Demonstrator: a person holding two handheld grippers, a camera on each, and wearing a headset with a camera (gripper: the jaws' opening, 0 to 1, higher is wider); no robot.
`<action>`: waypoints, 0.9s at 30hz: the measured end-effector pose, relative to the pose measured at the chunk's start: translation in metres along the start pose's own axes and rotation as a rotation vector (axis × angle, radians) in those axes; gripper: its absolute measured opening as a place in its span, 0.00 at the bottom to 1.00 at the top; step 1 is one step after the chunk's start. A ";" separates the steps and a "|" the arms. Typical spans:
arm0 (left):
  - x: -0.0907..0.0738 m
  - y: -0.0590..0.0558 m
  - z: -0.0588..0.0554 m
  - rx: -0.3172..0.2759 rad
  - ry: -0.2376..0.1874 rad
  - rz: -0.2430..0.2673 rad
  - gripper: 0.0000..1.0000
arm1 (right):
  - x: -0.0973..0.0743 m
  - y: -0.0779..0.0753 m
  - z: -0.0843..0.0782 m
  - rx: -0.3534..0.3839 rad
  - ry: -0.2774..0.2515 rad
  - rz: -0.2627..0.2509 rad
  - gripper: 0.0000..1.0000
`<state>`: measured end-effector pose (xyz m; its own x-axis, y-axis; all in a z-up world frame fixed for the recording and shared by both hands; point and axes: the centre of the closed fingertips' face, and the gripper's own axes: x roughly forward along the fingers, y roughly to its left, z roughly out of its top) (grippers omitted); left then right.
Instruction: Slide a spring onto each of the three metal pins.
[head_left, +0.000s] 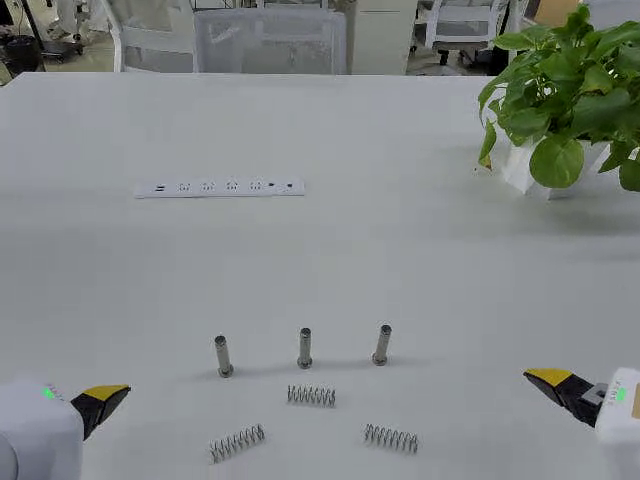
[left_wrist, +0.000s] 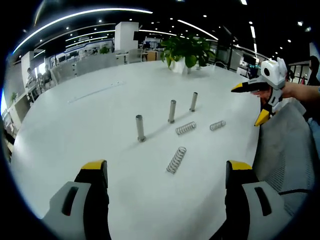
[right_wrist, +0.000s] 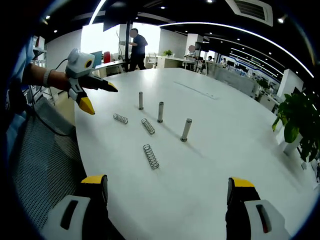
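Three short metal pins stand upright in a row on the white table: left pin (head_left: 223, 356), middle pin (head_left: 305, 348), right pin (head_left: 382, 344). All three are bare. Three springs lie flat in front of them: one (head_left: 311, 396) near the middle pin, one (head_left: 237, 443) at the front left, one (head_left: 391, 437) at the front right. My left gripper (head_left: 100, 400) hovers at the bottom left, my right gripper (head_left: 552, 382) at the bottom right, both clear of the parts. The left gripper view has its jaws wide apart around nothing (left_wrist: 167, 169). The right gripper (right_wrist: 167, 181) is equally open and holds nothing.
A white power strip (head_left: 219, 187) lies mid-table behind the pins. A leafy plant (head_left: 565, 95) in a white pot stands at the far right. Chairs (head_left: 270, 40) line the table's far edge. The near table edge runs just below the springs.
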<state>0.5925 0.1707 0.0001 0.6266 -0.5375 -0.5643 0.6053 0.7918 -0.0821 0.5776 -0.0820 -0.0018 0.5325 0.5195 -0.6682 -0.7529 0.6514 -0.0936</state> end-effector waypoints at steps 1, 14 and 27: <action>-0.001 0.000 0.000 -0.002 -0.002 0.002 0.97 | 0.000 0.000 0.000 0.001 0.000 -0.001 1.00; -0.001 0.000 0.000 0.005 0.001 0.002 0.97 | -0.001 -0.001 -0.003 0.015 -0.004 -0.008 1.00; 0.019 0.003 -0.005 0.054 0.023 0.000 0.56 | -0.010 -0.006 -0.006 0.029 -0.005 -0.034 1.00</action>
<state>0.6037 0.1642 -0.0148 0.6150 -0.5305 -0.5834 0.6317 0.7743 -0.0382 0.5741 -0.0943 0.0008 0.5594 0.4996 -0.6614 -0.7230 0.6843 -0.0946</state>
